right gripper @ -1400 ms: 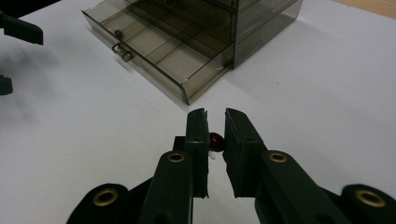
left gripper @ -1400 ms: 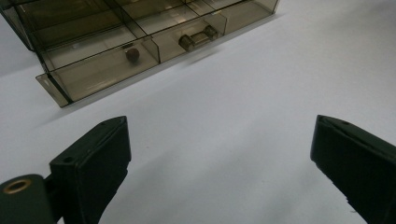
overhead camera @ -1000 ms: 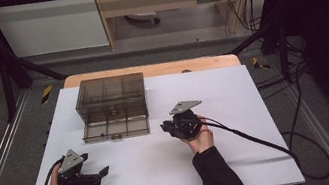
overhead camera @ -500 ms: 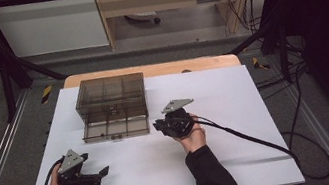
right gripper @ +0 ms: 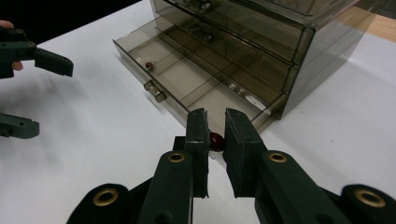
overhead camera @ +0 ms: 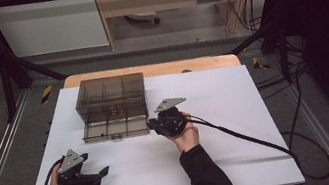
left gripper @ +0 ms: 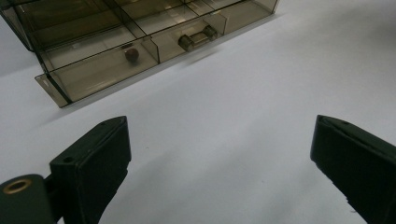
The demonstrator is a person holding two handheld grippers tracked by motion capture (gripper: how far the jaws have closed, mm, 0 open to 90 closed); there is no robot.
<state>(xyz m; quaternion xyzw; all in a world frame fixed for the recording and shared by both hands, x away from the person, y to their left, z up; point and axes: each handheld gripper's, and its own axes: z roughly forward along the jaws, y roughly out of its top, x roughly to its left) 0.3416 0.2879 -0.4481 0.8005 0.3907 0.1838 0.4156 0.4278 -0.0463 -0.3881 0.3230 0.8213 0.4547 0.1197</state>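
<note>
Since a second ago, my right gripper [overhead camera: 153,123] has slid left to the smoky clear-plastic drawer box's [overhead camera: 111,94] open bottom drawer [overhead camera: 116,128], clenched on a small glossy red bead [right gripper: 215,139]. Left gripper [overhead camera: 106,171] rests gaping, empty.

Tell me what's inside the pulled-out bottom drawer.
The open drawer holds one small dark red round piece in a left compartment. Its near right corner is hidden behind the right hand-held gripper, which pinches another red piece.

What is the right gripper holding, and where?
The right gripper pinches a small dark red bead by its sides, over the open drawer.
</note>
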